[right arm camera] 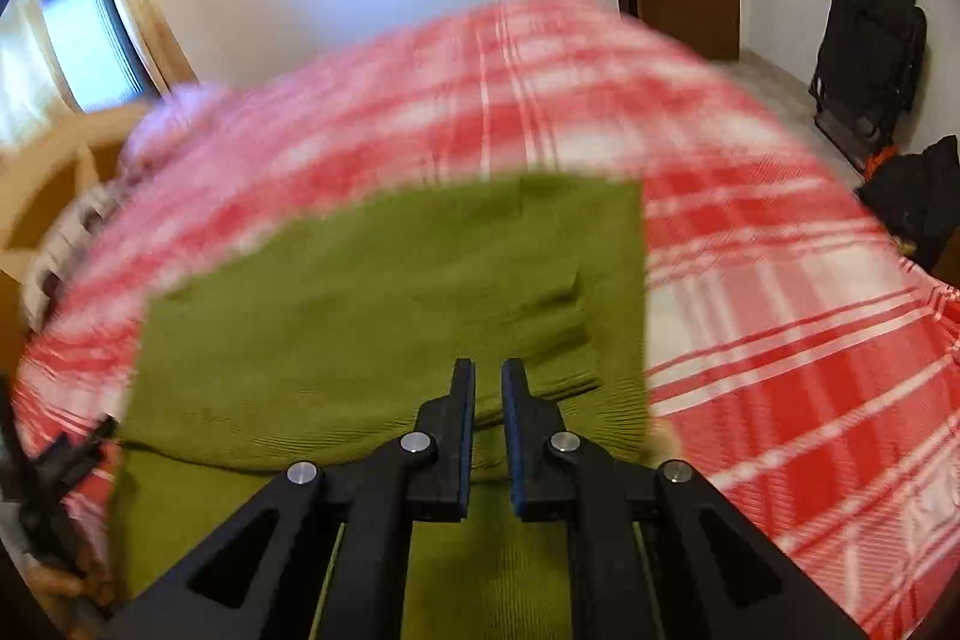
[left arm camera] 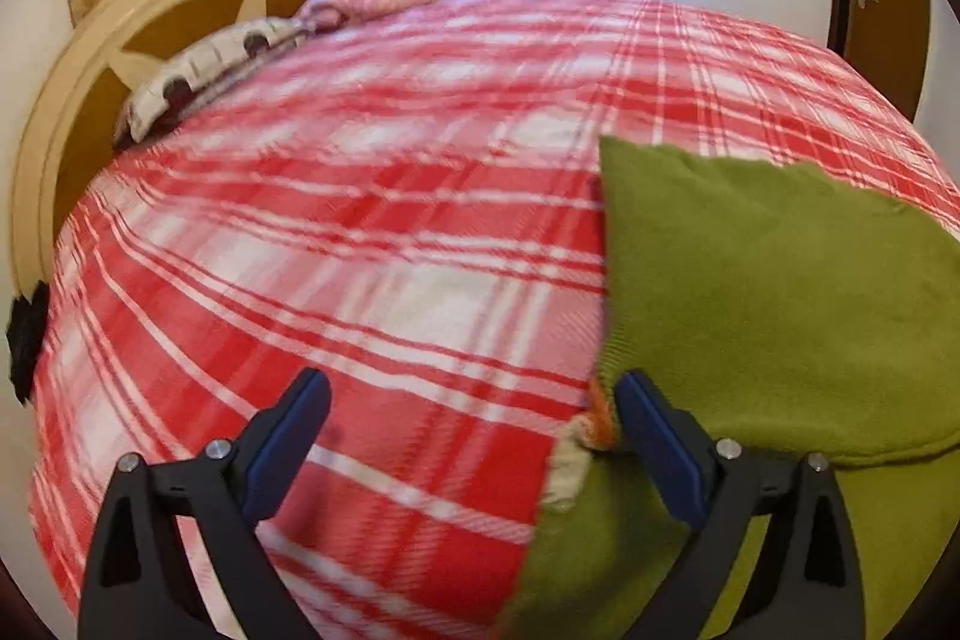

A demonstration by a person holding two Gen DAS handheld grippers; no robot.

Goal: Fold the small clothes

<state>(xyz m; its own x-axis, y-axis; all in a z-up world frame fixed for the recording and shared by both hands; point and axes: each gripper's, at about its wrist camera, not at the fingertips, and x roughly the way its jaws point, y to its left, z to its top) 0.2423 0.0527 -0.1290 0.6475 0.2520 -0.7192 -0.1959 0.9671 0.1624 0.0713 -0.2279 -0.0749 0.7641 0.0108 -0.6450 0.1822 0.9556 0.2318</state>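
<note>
**Colleague:** Where's the garment?

**Me:** The olive-green ribbed knit sweater (right arm camera: pixel 384 292) lies on the bed, on the red-and-white plaid blanket (left arm camera: pixel 360 232). From my right wrist camera it spreads ahead of and beneath the fingers, already doubled over, with a folded edge running across just ahead of the fingertips. From my left camera it sits to the right of the fingers, an orange-and-cream trim (left arm camera: pixel 591 421) peeking out beside the right-hand one.

**Colleague:** And your fingers?

**Me:** My left gripper (left arm camera: pixel 474 400) stands wide, nothing between its fingers, only blanket showing in the gap. My right gripper (right arm camera: pixel 488 376) is drawn narrow to a slim slot; I see no cloth pinched in it, and it appears to be hovering over the knit.

**Colleague:** How will it handle?

**Me:** Soft and limp, I'd judge, light but thick enough where doubled to resist a crisp crease. The ribbing should grip well, so slipping worries me less than dragging the lower layer or the blanket along. I'd pinch the near corners at the ribbed hem (right arm camera: pixel 606 400), taking the top layers only.
</note>
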